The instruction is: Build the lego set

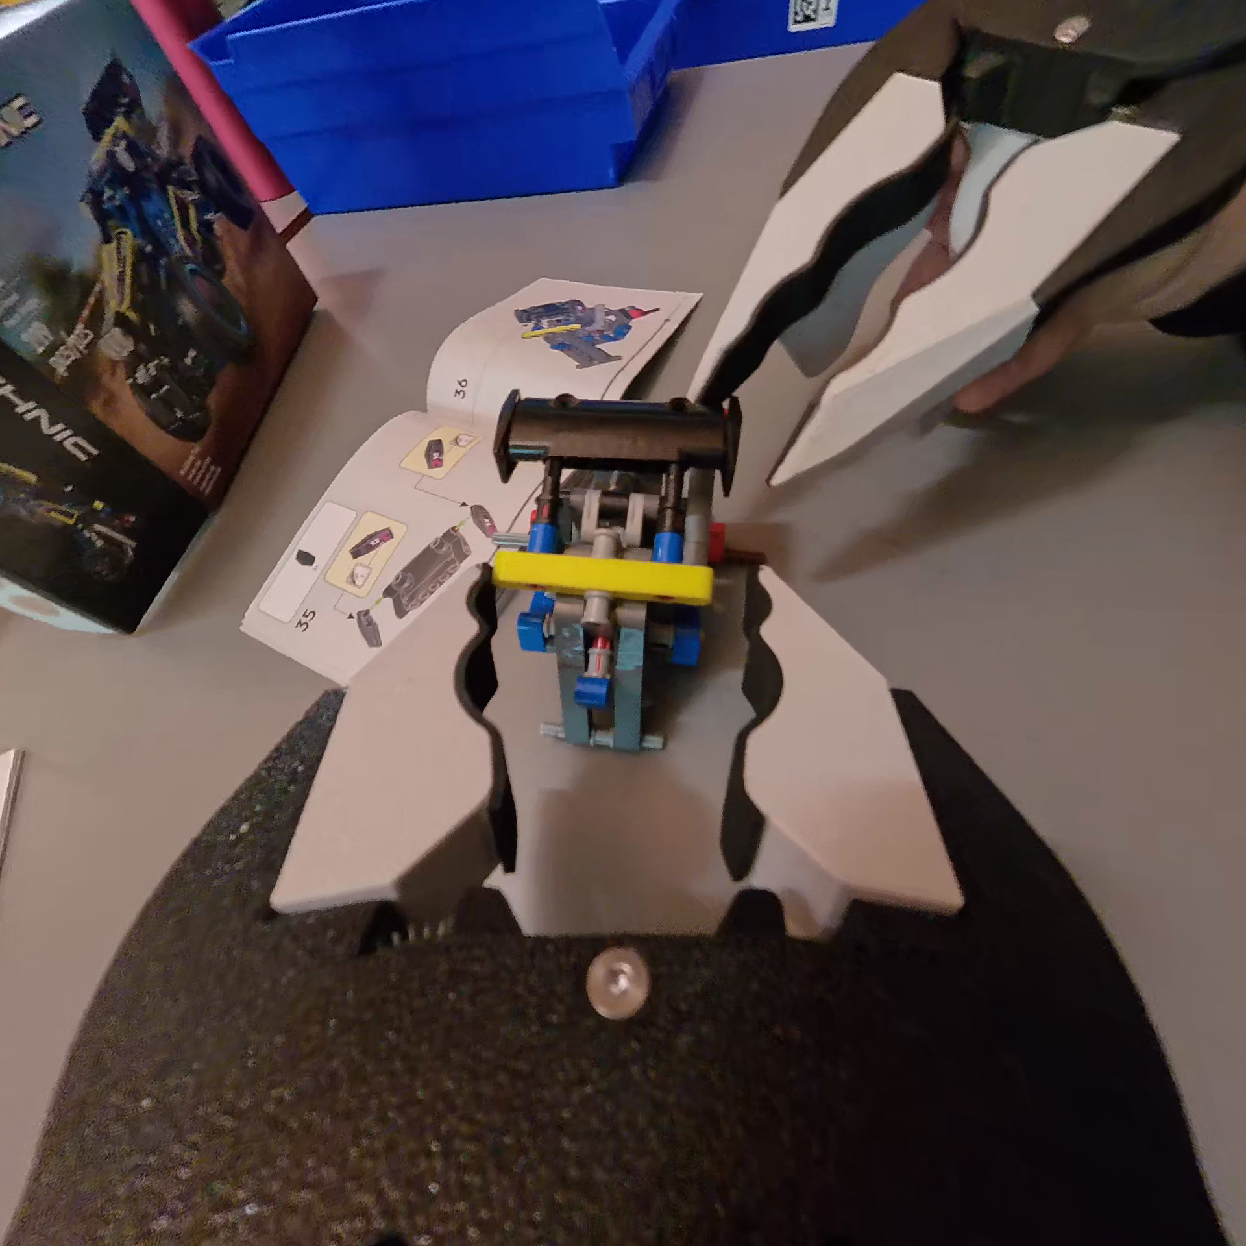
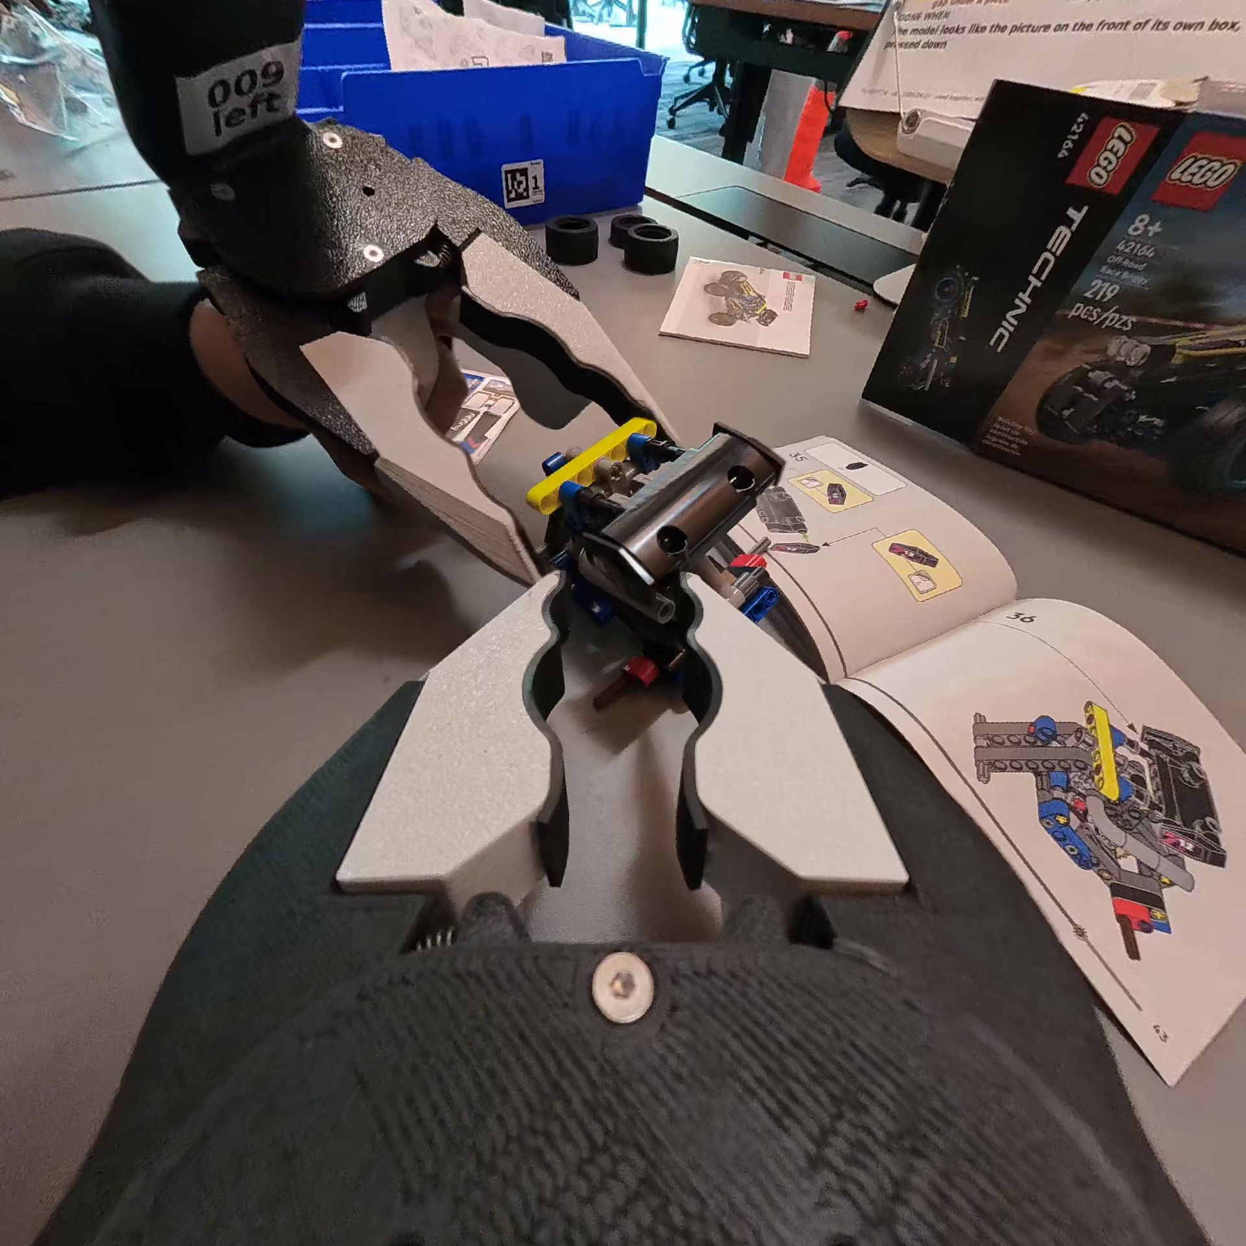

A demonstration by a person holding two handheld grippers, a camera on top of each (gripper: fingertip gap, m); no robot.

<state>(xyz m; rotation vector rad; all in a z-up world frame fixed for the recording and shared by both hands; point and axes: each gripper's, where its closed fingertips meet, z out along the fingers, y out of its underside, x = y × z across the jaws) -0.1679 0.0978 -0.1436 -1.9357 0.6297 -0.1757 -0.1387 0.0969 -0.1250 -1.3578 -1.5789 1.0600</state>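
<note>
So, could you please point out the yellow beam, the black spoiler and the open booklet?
yellow beam (image 1: 602,581): left wrist view, mid-length.
black spoiler (image 2: 701,507): right wrist view, rounded top face.
open booklet (image 2: 944,647): right wrist view, bare page area.

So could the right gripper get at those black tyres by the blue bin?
Probably not directly. The model sits at the right gripper, and the left gripper crosses between it and the tyres. It would need to go around.
</note>
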